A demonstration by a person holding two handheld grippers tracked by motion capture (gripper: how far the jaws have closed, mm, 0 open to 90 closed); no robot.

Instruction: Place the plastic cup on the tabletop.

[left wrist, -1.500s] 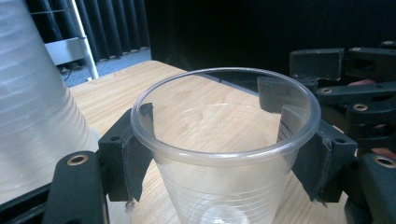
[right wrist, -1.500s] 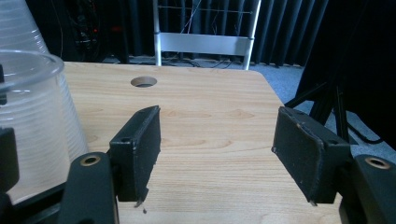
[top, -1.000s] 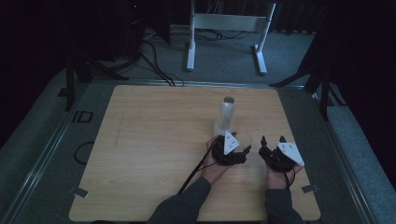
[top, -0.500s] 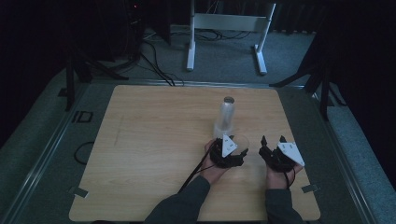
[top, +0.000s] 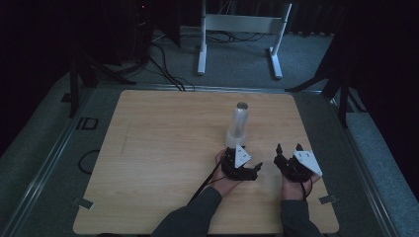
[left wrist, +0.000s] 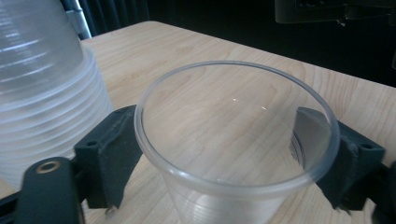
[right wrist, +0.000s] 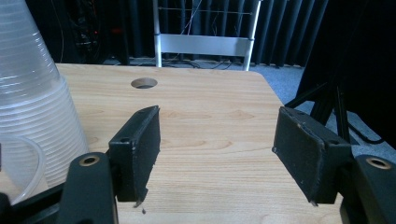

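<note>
A single clear plastic cup (left wrist: pixel 224 184) stands upright on the wooden table (top: pixel 163 148), between the jaws of my left gripper (left wrist: pixel 217 154). Those jaws have just been opening and now flank the cup loosely, without squeezing it. Close on its left in that view rises a tall stack of clear cups (left wrist: pixel 42 93), upside down. From above, the stack (top: pixel 238 123) stands just beyond my left gripper (top: pixel 247 160). My right gripper (top: pixel 288 148) rests to its right, open and empty. In its own view, the right gripper (right wrist: pixel 217 154) has the stack (right wrist: pixel 32 107) at the far left.
A small round hole (right wrist: pixel 144 83) is cut in the tabletop towards its far edge. Beyond the table stand a white metal frame (top: pixel 237 24) and dark stands with cables on a grey floor. The left half of the table is bare wood.
</note>
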